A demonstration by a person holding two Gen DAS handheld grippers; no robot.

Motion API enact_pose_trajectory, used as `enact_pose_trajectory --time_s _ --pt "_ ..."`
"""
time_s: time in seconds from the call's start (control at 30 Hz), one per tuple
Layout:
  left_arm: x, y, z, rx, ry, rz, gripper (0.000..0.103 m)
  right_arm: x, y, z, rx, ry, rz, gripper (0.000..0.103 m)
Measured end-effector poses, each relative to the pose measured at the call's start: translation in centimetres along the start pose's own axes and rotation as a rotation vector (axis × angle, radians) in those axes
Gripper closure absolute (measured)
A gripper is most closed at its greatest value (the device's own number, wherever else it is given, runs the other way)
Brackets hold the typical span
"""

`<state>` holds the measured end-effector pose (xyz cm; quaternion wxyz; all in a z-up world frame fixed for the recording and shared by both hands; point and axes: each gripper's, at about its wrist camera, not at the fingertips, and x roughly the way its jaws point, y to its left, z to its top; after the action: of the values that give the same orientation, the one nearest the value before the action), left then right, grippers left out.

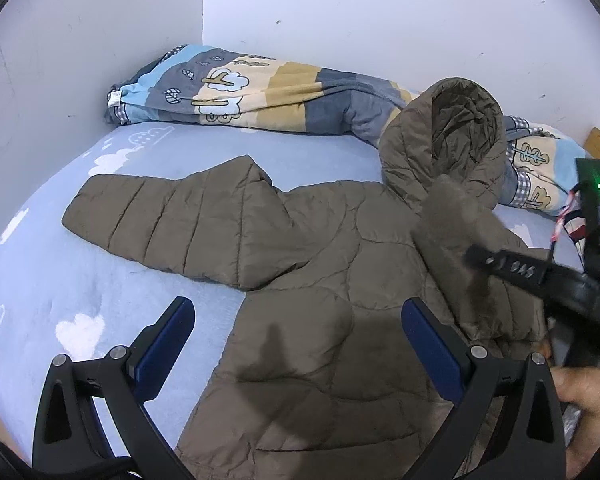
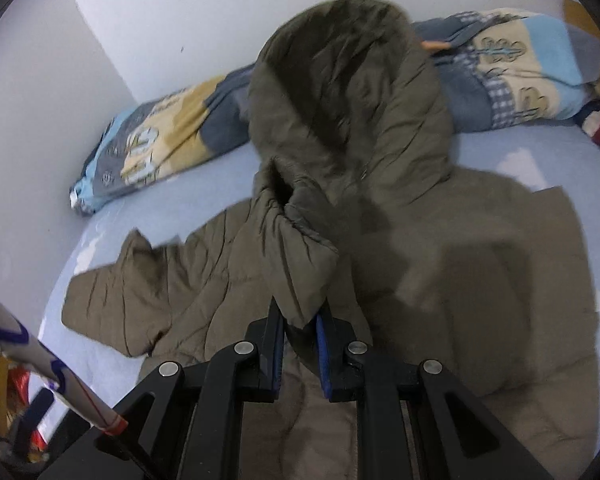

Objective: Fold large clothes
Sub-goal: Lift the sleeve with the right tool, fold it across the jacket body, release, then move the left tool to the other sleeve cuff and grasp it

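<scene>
An olive-brown quilted hooded jacket (image 1: 320, 264) lies spread on a light blue bed sheet (image 1: 60, 280). One sleeve (image 1: 172, 220) stretches flat to the left. The hood (image 1: 444, 140) stands up against the blanket. My left gripper (image 1: 298, 308) is open just above the jacket body, with nothing between its blue pads. My right gripper (image 2: 300, 312) is shut on the cuff of the other sleeve (image 2: 304, 264), which is lifted over the jacket's body below the hood (image 2: 352, 80). In the left wrist view the right gripper (image 1: 474, 258) comes in from the right, holding that blurred sleeve.
A rolled patterned blanket (image 1: 260, 92) lies along the white wall behind the jacket. A person's hand (image 1: 592, 392) grips the right tool. In the right wrist view, a white pole with blue and red marks (image 2: 40, 368) and clutter sit at the lower left beside the bed.
</scene>
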<state>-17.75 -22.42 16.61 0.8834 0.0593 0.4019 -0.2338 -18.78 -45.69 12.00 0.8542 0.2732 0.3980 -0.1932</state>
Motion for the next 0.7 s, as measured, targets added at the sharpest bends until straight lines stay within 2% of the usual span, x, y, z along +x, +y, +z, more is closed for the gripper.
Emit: enact_pose_trajectory --time_s 0.07,0.1,0.17,0.2,0.23,0.3,0.4,0.47,0.57,0.63,0.7 --pt "0.1 -0.1 0.0 0.003 0.001 0.002 0.000 0.2 0.4 -0.3 -0.018 0.012 0.020 0.084" --pt "0.1 -0.1 0.0 0.003 0.002 0.001 0.000 -0.1 0.4 -0.4 -0.030 0.016 0.034 0.079" --pt "0.1 -0.1 -0.1 0.002 0.004 -0.002 0.000 -1.0 0.3 -0.4 -0.029 0.010 0.070 0.063" --pt "0.2 -0.1 -0.1 0.003 0.004 -0.001 0.000 -1.6 0.1 -0.5 -0.026 -0.002 0.085 0.050" --pt "0.2 -0.2 -0.1 0.006 0.003 0.001 0.000 -2.4 -0.3 -0.5 -0.025 -0.016 0.102 0.046" --pt "0.3 -0.4 -0.2 0.012 0.006 0.001 0.000 -3.7 -1.1 -0.7 -0.026 -0.023 0.139 0.046" --pt "0.4 -0.6 -0.3 0.017 0.010 0.001 0.000 -5.3 -2.9 -0.9 -0.004 -0.062 0.126 0.045" --pt "0.5 -0.7 -0.4 0.021 0.012 0.004 0.000 -5.6 -4.8 -1.0 0.027 -0.076 0.060 0.041" --pt "0.7 -0.8 -0.6 0.027 0.018 0.008 0.000 -4.6 -8.4 -1.2 0.063 -0.063 -0.132 0.041" --pt "0.8 -1.0 -0.7 0.033 0.022 0.011 0.000 -3.0 -10.6 -1.7 0.078 -0.013 -0.228 0.041" --pt "1.1 -1.2 -0.7 0.039 0.027 0.012 0.000 -1.2 -12.1 -2.4 0.097 0.040 -0.276 0.041"
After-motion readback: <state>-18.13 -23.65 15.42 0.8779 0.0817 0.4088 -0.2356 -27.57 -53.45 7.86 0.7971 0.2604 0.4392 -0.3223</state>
